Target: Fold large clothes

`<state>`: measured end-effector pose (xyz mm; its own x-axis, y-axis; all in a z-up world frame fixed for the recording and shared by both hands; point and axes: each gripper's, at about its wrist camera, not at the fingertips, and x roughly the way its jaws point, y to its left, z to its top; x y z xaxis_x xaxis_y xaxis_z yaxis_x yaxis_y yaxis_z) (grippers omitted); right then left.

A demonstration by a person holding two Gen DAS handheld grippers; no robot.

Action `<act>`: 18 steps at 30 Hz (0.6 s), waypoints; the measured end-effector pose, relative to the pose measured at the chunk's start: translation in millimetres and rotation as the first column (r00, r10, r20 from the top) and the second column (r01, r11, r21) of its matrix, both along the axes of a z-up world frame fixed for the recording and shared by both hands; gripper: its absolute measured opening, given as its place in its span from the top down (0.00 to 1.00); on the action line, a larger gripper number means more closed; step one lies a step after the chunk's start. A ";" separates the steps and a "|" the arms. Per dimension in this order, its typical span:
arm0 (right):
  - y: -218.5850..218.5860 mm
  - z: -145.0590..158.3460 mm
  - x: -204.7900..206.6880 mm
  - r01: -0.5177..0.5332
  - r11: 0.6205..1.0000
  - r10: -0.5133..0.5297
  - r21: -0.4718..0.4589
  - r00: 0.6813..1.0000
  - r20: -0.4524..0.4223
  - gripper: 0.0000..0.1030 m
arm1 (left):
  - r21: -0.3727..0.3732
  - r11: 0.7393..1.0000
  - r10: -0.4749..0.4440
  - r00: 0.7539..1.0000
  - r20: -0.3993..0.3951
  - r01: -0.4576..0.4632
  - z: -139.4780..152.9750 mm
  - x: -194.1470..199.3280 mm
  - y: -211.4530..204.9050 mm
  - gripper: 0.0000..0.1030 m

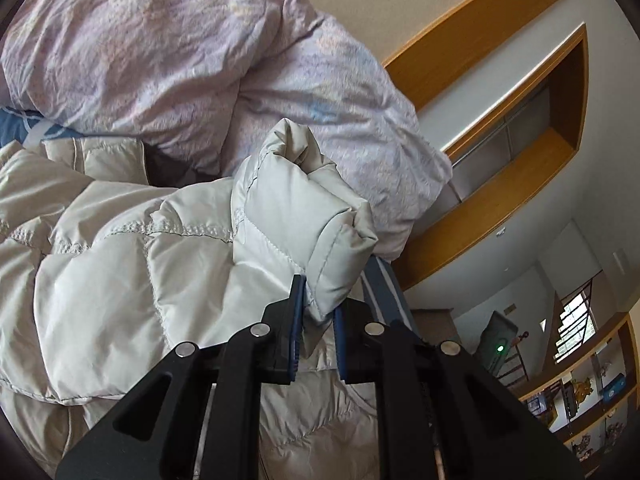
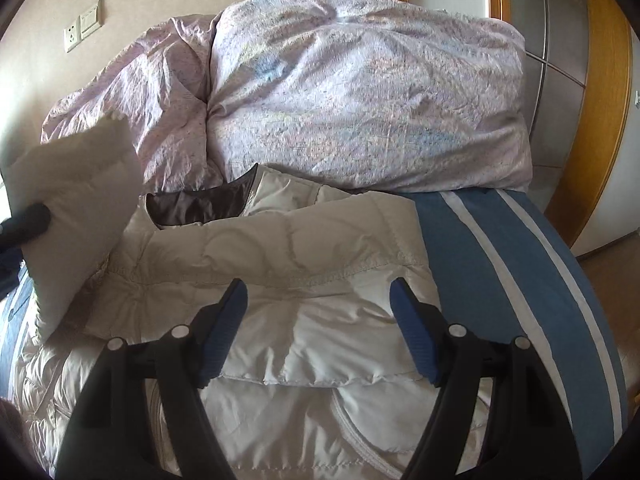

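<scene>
A cream quilted down jacket [image 2: 280, 280] lies on a bed, its dark lining showing at the collar [image 2: 200, 208]. My left gripper [image 1: 318, 316] is shut on the cuff end of a sleeve [image 1: 296, 216], which stands up puffed above the jacket body [image 1: 100, 264]. In the right wrist view that lifted sleeve [image 2: 76, 208] appears at the left edge, blurred, with the left gripper's dark tip beside it. My right gripper [image 2: 318, 300] hovers open over the folded jacket, with nothing between its blue pads [image 2: 226, 332].
A crumpled pale lilac duvet [image 2: 360, 92] is heaped at the back of the bed. The blue sheet with white stripes [image 2: 500, 280] shows on the right. A wooden door frame [image 2: 600, 100] and wall sockets [image 2: 82, 26] lie behind. Shelves [image 1: 580, 396] stand at the far right.
</scene>
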<state>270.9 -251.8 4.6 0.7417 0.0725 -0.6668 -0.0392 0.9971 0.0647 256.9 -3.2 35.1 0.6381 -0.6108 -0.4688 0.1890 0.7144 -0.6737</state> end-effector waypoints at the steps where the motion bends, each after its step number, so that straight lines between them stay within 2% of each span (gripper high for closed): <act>1: 0.3 -0.6 0.7 0.000 1.000 0.000 0.003 1.000 -0.003 0.28 | 0.012 1.000 -0.016 1.000 -0.027 0.016 -7.2 4.8 -4.3 0.86; 3: 0.8 -2.3 2.4 0.000 1.000 0.000 0.007 1.000 -0.011 0.28 | 0.010 0.999 -0.051 0.997 -0.066 0.052 -18.0 6.9 -11.2 0.68; 5: -1.5 -3.2 3.9 0.001 1.000 0.000 0.023 1.000 -0.022 0.28 | -0.028 0.995 -0.094 0.992 -0.084 0.092 -21.9 6.7 -9.6 0.16; 6: -4.3 -3.2 4.8 0.004 0.999 -0.003 0.040 1.000 -0.029 0.28 | -0.042 0.995 -0.094 0.993 -0.073 0.091 -20.1 -0.1 -5.8 0.06; 7: -6.7 -2.9 5.2 0.008 0.998 -0.006 0.057 0.999 -0.033 0.28 | -0.046 0.995 -0.089 0.995 -0.048 0.086 -14.6 -5.8 0.4 0.02; 9: -13.4 -1.7 7.7 -0.003 0.992 0.009 0.129 0.999 -0.049 0.28 | -0.004 0.997 -0.077 0.997 -0.005 0.077 -2.4 -15.6 15.3 0.01; 11: -17.4 -2.4 11.6 -0.033 0.973 0.052 0.228 0.996 -0.079 0.28 | 0.081 0.997 -0.009 1.000 0.023 0.007 9.2 -24.5 37.7 0.01; 12: -17.6 -3.8 13.5 -0.052 0.959 0.081 0.279 0.992 -0.094 0.29 | 0.146 0.989 0.033 0.999 0.036 -0.037 12.2 -28.1 50.5 0.01; 13: -16.6 -6.9 17.4 -0.078 0.935 0.126 0.346 0.985 -0.116 0.30 | 0.215 0.973 0.079 0.996 0.046 -0.087 14.1 -29.8 62.0 0.01; 15: -10.5 -15.5 26.4 -0.103 0.893 0.193 0.437 0.967 -0.166 0.32 | 0.339 0.921 0.181 0.981 0.066 -0.193 13.8 -33.5 86.1 0.01; 16: -5.5 -19.6 29.7 -0.108 0.879 0.216 0.464 0.959 -0.185 0.33 | 0.380 0.896 0.221 0.973 0.069 -0.230 12.1 -35.3 97.8 0.01; 18: 6.6 -30.1 37.7 -0.107 0.866 0.246 0.489 0.942 -0.229 0.35 | 0.427 0.862 0.273 0.960 0.058 -0.271 7.5 -38.6 117.1 0.01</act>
